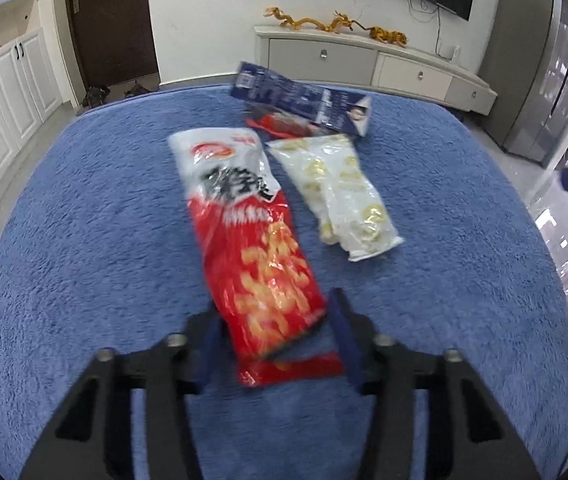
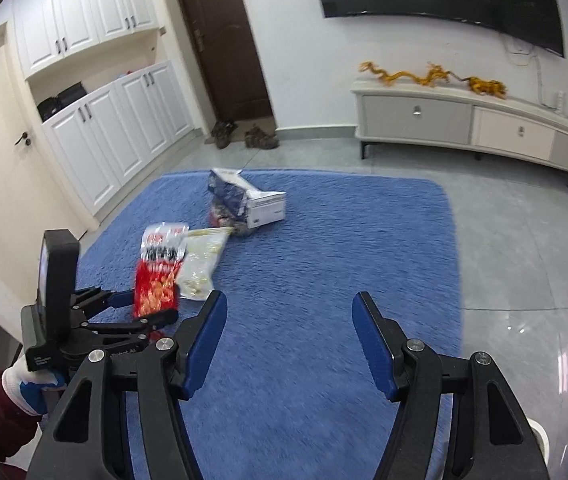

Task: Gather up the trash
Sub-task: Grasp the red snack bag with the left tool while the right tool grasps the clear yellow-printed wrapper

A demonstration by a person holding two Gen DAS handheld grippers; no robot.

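Two hand-held grippers: left (image 1: 271, 336) spread around red bag (image 1: 251, 248), unclamped; right (image 2: 290, 336) wide, empty. Risked pinching rug (image 1: 83, 200) pile, crinkly film slipping.

the left gripper (image 1: 275, 332) sits at the bottom centre of its own wrist view, its blue-padded fingers (image 1: 344, 332) spread apart. in the right wrist view it shows at the lower left (image 2: 143, 308), reaching toward the frame's centre, held by a hand in a white and blue glove (image 2: 31, 384) with a dark red sleeve behind it. the right gripper (image 2: 290, 336) fills the bottom of its view, its fingers (image 2: 207, 336) wide apart with nothing between them.
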